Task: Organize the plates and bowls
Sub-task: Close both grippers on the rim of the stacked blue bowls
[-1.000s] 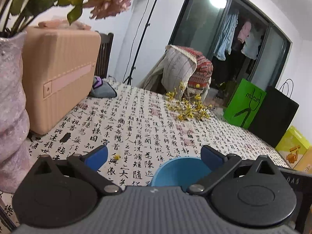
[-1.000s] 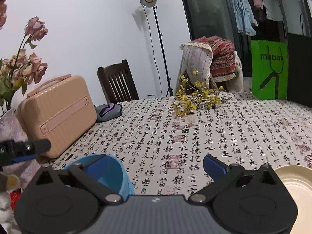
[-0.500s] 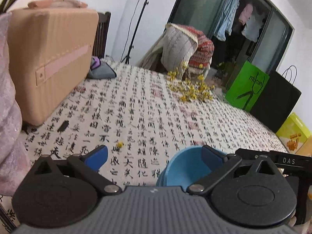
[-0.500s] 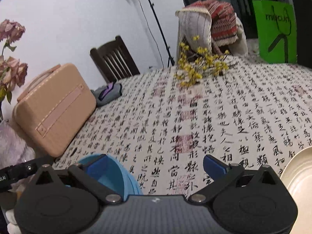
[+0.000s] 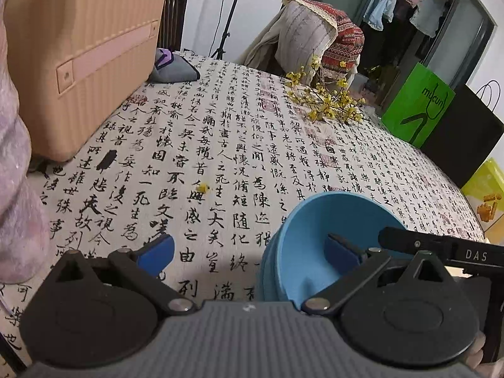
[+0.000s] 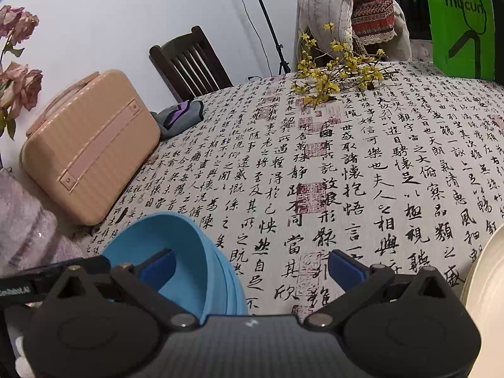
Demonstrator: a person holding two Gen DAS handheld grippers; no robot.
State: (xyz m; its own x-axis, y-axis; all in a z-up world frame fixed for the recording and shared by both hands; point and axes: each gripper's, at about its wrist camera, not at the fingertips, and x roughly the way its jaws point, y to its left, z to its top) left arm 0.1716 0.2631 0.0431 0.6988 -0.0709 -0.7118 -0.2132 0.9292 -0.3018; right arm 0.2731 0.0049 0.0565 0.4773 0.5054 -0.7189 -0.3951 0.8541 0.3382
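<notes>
A stack of blue bowls stands on the calligraphy-print tablecloth, near its front edge. My left gripper is open and straddles the stack's left wall, with its right fingertip inside the top bowl. The same blue bowls show at lower left in the right wrist view. There my right gripper is open across their right wall, its left fingertip inside the bowl. A cream plate lies at the right edge, partly cut off.
A tan hard case and a vase wrapped in pink stand on the left. A grey-purple cloth and yellow flower sprigs lie further back. A dark chair and a green bag stand beyond the table.
Both grippers have tipped down and closed in on the blue bowls. One finger of each now reaches inside the top bowl. Both jaws stay open.
</notes>
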